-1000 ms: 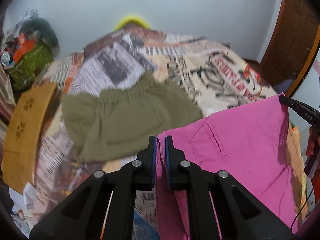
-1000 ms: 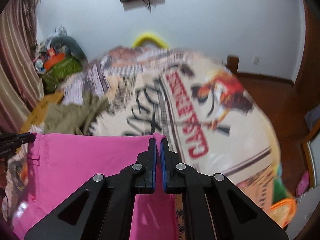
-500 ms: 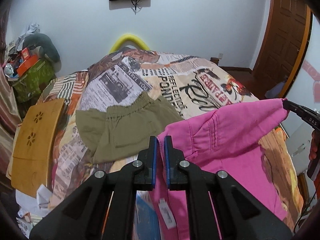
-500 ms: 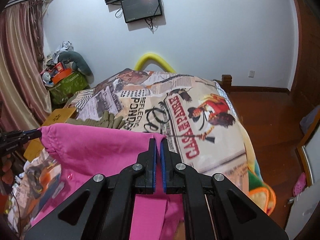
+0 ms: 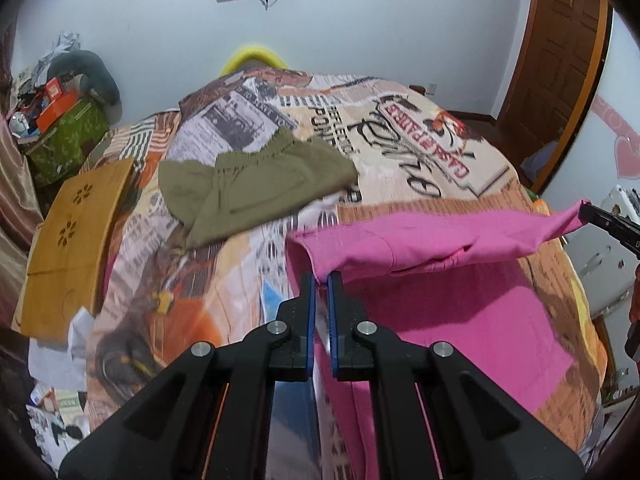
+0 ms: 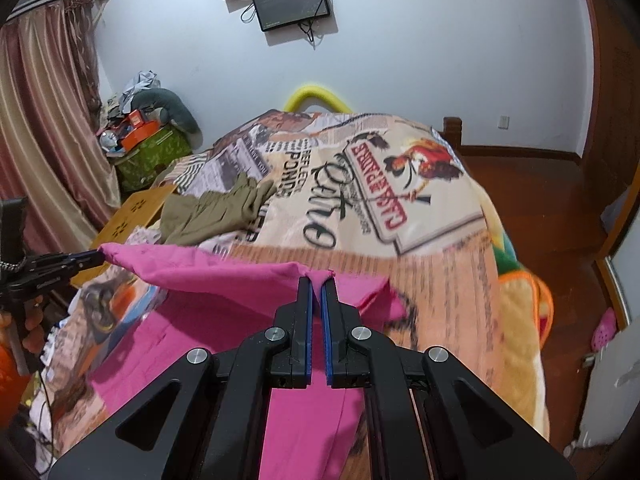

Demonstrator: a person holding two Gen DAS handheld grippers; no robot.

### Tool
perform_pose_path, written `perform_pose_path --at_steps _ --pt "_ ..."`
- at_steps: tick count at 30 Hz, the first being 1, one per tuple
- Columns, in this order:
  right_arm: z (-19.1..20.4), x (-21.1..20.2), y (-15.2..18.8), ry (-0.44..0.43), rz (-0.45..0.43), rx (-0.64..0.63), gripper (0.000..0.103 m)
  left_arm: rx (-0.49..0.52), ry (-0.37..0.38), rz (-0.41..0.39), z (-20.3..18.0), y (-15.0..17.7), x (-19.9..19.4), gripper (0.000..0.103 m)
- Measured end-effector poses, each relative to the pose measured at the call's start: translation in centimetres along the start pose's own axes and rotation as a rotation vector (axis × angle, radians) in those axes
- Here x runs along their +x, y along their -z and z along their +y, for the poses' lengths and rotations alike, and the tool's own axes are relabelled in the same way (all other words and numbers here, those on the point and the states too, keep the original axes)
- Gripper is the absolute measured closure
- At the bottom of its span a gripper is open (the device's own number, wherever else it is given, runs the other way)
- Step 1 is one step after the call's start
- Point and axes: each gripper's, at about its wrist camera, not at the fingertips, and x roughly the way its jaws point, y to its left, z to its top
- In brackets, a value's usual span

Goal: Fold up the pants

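Above the printed bedspread (image 5: 420, 168): pink pants (image 5: 440, 240), one edge stretched between two grippers, the rest trailing on the bed. Left gripper (image 5: 322, 280) pinches one corner; right gripper (image 6: 318, 280) pinches the other, jaws pressed tight on cloth. Risks: thin bite at either corner may slip under tension; slack middle (already sagging) may crease; olive shorts (image 5: 256, 184) nearby could be snagged.

Both the left gripper (image 5: 322, 280) and right gripper (image 6: 318, 282) angle downward, fingers (image 5: 308, 304) clamped.
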Motion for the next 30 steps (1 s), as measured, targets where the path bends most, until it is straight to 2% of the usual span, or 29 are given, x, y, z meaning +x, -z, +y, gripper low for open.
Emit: perform_pose_path --at_steps 9,18,24,30 --pt "0.5 -0.7 6.2 0.028 0.076 -0.025 0.100 0.028 0.012 0.073 -1.5 5.9 -0.4 0.098" --pt "-0.1 -0.6 10.6 0.048 0.150 -0.012 0.099 0.041 0.013 0.144 -2.6 9.5 0.3 0.099" --pt "-0.3 -1.3 11.8 0.092 0.184 -0.008 0.099 0.086 -0.017 0.137 -2.4 9.9 -0.7 0.099" --pt "-0.6 -2.9 11.6 0.135 0.165 0.004 0.098 0.163 -0.044 0.075 -3.0 8.4 -3.1 0.096"
